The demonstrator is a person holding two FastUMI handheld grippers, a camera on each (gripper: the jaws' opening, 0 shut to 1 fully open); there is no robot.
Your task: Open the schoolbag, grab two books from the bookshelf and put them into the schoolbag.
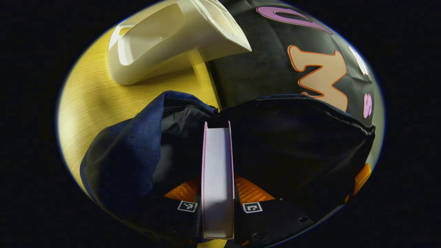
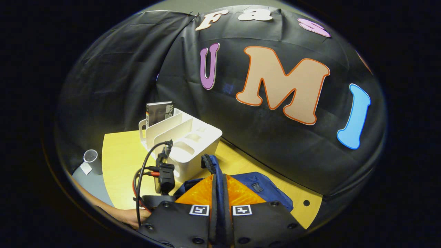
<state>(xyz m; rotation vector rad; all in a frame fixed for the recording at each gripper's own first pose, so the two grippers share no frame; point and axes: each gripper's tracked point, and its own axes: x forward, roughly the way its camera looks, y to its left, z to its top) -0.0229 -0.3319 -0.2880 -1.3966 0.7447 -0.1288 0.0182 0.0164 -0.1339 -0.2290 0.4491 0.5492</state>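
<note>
My left gripper (image 1: 217, 187) is shut on a book (image 1: 217, 155) with pink covers, its white page edge facing me. The book stands upright in the open mouth of the dark blue schoolbag (image 1: 127, 155), whose black lining gapes around it. In the right gripper view, my right gripper (image 2: 217, 181) is shut on the bag's dark strap (image 2: 207, 163) and holds it up over the blue schoolbag (image 2: 265, 189). The left gripper (image 2: 162, 175) with its cables shows there beside the bag. The white bookshelf (image 2: 193, 137) holds one dark book (image 2: 159, 112) at its far end.
The bag and the white bookshelf (image 1: 162, 41) stand on a yellow wooden table (image 1: 89, 100) against the booth's black cloth wall. A grey cup (image 2: 91, 159) sits beyond the table's left edge. A person's hand (image 2: 125, 215) shows at the lower left.
</note>
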